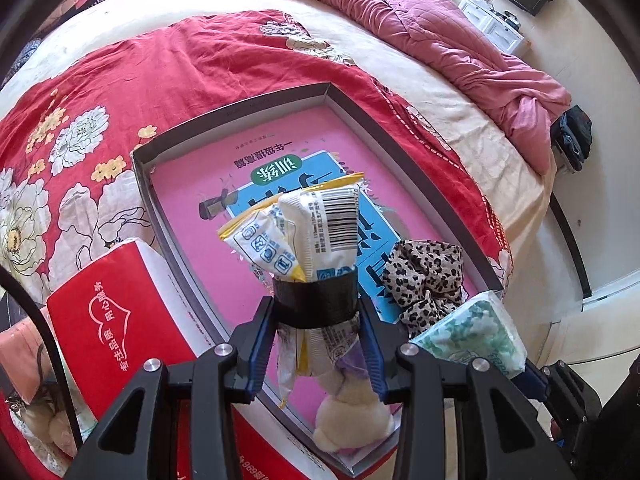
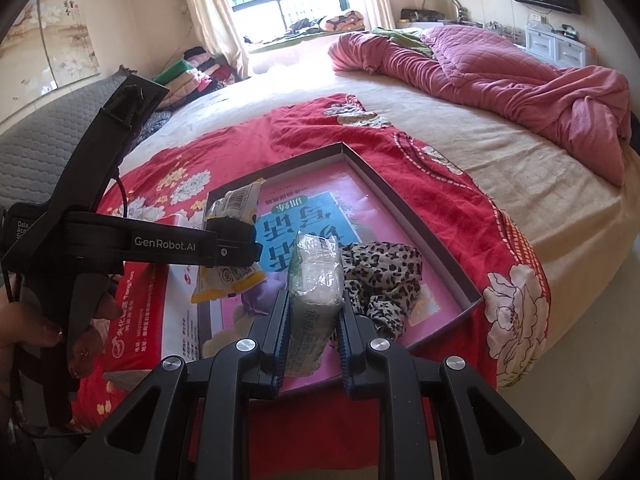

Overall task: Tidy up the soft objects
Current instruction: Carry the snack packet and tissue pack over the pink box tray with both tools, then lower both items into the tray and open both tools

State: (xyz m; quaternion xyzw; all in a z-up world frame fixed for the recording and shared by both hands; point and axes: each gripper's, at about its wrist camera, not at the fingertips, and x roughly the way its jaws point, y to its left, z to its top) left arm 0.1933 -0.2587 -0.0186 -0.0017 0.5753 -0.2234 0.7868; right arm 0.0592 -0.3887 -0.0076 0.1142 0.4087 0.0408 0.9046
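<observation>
The left gripper [image 1: 316,316] is clamped on a bundle of white-and-yellow plastic sachets bound with black tape [image 1: 308,240], its blue-padded fingers [image 1: 256,344] pressing the taped band from both sides; the bundle's barcoded tops fan out toward twelve o'clock in the left wrist view. The right gripper [image 2: 312,340] is closed on a small green-and-white plastic-wrapped tissue pack [image 2: 316,288], squeezed between its ridged pads and standing nearly upright. Both bundles hang over a shallow grey cardboard box lid [image 1: 224,118] that lies on a red floral bedspread [image 1: 120,80] and is lined with a pink-and-blue printed book cover [image 1: 192,184]. Inside the lid, at about four o'clock from the sachets in the left wrist view, lies a crumpled leopard-print fabric scrunchie [image 1: 424,280], just beside the tissue pack. Below the sachets, at six o'clock, a cream plush toy with a lilac part [image 1: 352,412] rests in the lid's near corner. At nine o'clock, touching the lid's outer wall, sits a red-and-white carton with white lettering [image 1: 108,312]. A rumpled pink quilted duvet [image 2: 500,68] lies at two o'clock, well apart on the cream sheet [image 2: 480,152]. A hand [image 2: 24,328] holds the left gripper's handle at the right wrist view's nine o'clock edge.
</observation>
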